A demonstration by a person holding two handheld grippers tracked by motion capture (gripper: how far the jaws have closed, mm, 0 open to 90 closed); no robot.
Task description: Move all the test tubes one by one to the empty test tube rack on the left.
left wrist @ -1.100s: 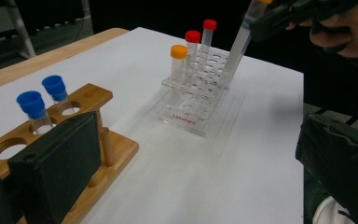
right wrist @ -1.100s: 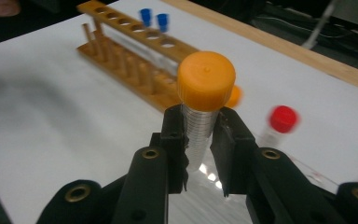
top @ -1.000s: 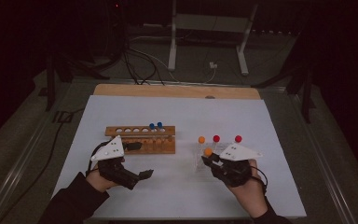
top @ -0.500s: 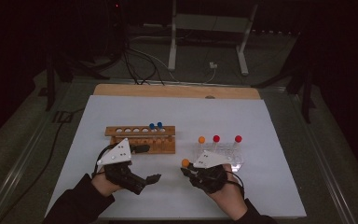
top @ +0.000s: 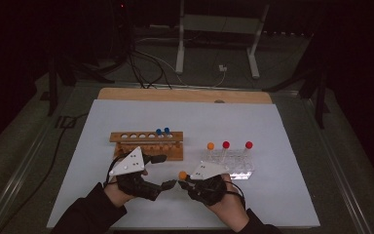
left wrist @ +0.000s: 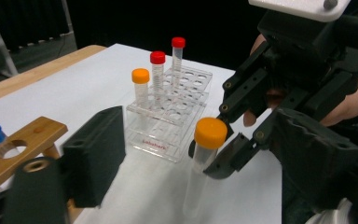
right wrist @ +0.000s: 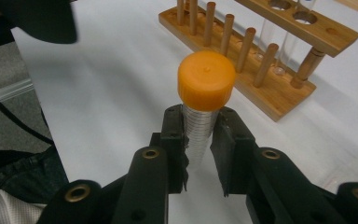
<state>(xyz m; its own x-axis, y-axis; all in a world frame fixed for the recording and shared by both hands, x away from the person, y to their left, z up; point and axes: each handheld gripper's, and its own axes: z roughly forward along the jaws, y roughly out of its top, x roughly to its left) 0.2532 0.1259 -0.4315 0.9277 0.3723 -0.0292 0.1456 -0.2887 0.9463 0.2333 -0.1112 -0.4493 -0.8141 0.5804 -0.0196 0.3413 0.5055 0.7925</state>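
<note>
My right gripper is shut on a clear tube with an orange cap, which it holds upright just above the white mat. In the high view the tube is between the two hands, with my right gripper to its right. My left gripper faces it from the left. In the left gripper view the tube stands between my left gripper's two jaws. They have just been closing, and gaps remain on both sides.
A clear plastic rack at the right holds one orange-capped tube and two red-capped ones. A wooden rack behind the left hand holds two blue-capped tubes. The white mat covers the table.
My right gripper has carried the orange-capped tube leftward from beside the clear rack to the left gripper. The left gripper has edged right and its jaws have narrowed around the tube.
</note>
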